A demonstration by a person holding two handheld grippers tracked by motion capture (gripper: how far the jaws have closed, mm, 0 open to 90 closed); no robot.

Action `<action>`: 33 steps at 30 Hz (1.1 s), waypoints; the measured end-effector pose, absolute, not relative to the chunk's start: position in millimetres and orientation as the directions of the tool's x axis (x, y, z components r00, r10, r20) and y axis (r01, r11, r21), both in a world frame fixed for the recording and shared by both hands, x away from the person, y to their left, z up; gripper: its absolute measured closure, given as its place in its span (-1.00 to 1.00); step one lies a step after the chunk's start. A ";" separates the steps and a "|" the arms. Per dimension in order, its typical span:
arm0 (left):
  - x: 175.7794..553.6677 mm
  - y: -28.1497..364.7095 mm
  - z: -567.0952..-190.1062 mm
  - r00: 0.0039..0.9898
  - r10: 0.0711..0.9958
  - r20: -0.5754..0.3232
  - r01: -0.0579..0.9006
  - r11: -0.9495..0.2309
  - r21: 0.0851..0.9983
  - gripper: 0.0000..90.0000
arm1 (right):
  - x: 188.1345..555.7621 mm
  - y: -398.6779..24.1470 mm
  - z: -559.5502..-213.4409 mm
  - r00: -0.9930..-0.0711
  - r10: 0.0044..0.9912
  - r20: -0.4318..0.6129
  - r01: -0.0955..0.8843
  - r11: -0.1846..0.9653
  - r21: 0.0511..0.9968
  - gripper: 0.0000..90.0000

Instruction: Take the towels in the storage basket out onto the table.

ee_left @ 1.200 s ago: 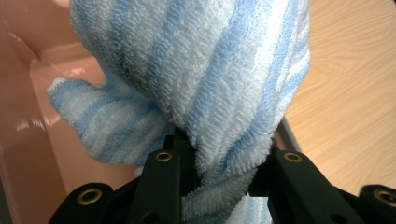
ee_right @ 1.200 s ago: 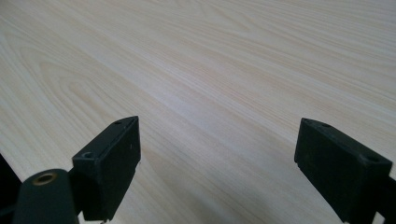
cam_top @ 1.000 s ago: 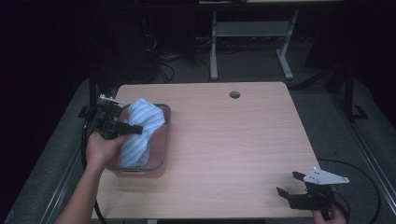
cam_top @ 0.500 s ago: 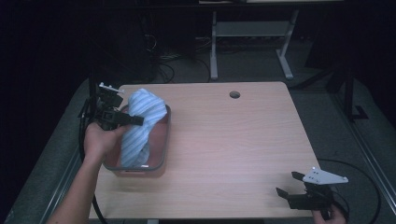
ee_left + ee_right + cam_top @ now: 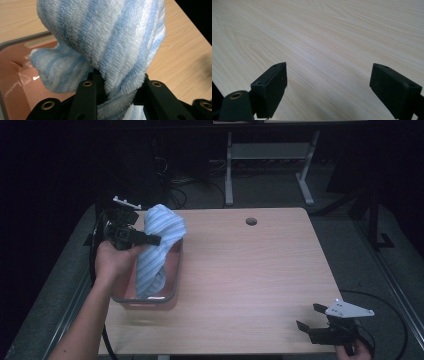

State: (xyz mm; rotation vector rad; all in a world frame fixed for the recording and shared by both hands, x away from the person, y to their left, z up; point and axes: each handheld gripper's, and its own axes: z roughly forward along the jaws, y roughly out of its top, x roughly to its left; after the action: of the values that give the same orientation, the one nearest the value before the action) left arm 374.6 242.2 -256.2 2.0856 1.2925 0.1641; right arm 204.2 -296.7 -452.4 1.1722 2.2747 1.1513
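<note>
A blue-and-white striped towel [image 5: 157,245] hangs from my left gripper [image 5: 152,240], which is shut on it above a pink tub [image 5: 172,285] with a grey rim at the table's left side. The towel's lower end still reaches down into the tub. In the left gripper view the towel [image 5: 107,45] bulges up over the jaws, pinched between them, with the pink tub [image 5: 17,82] below at the left. My right gripper [image 5: 310,317] rests at the table's near right corner, open, with bare wood between its fingers [image 5: 273,87].
The light wooden table [image 5: 250,275] has a round cable hole [image 5: 251,221] near its far edge. A metal stand [image 5: 270,155] and cables sit on the dark floor beyond the table. A cable trails from the right gripper off the table's right side.
My left gripper has risen and drawn back toward the far left, lifting the towel higher out of the tub. The right gripper has stayed put.
</note>
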 end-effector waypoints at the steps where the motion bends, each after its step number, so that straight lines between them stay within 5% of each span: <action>1: 374.5 240.9 -254.8 0.501 0.834 -0.232 0.749 -0.283 0.599 0.59 | 204.2 -296.6 -452.5 -0.606 0.793 0.067 0.524 0.334 0.783 -0.69; 33: 386.4 156.9 -229.2 0.631 0.745 -0.216 0.682 -0.400 0.612 0.59 | 204.2 -296.5 -451.7 -0.608 0.791 0.073 0.522 0.328 0.788 -0.69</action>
State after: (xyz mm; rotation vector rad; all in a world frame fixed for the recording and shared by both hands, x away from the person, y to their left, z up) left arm 386.4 156.9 -229.2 2.1714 1.1107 0.1194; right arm 204.2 -296.5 -451.7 1.1713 2.2746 1.1647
